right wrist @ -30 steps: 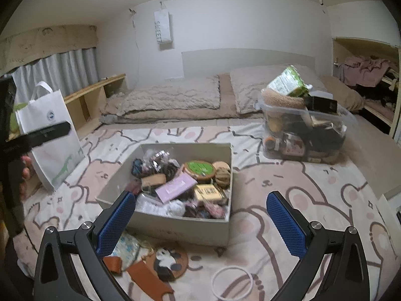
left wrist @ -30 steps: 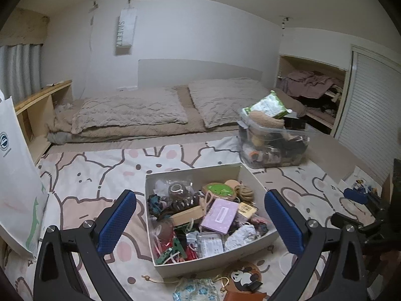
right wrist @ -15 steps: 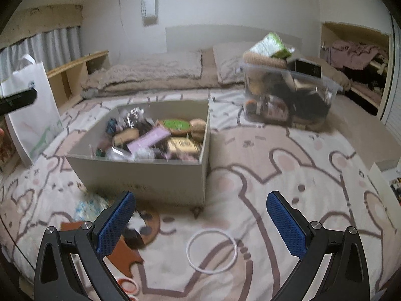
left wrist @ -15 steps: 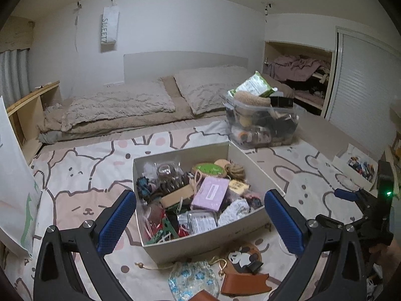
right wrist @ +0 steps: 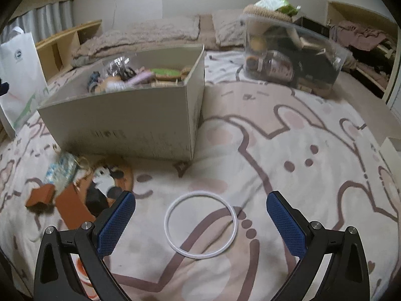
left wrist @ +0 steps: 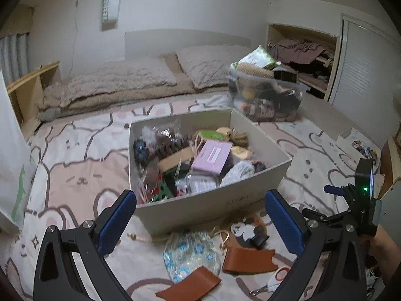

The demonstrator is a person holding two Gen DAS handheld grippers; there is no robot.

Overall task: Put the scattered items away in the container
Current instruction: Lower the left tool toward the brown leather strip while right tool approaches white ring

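Hovering low, right hand-held gripper spread wide, empty, white ring flat on blanket between blue fingers. Left hand-held gripper wide too, above blue-patterned pouch, brown leather pieces, maybe panda charm. Beyond, full cardboard box.

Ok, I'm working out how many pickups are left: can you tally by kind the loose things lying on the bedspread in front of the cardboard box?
Brown leather pieces: 2
Blue-patterned pouch: 1
Panda piece: 1
White ring: 1
Small orange-looped metal tool: 1
Total: 6
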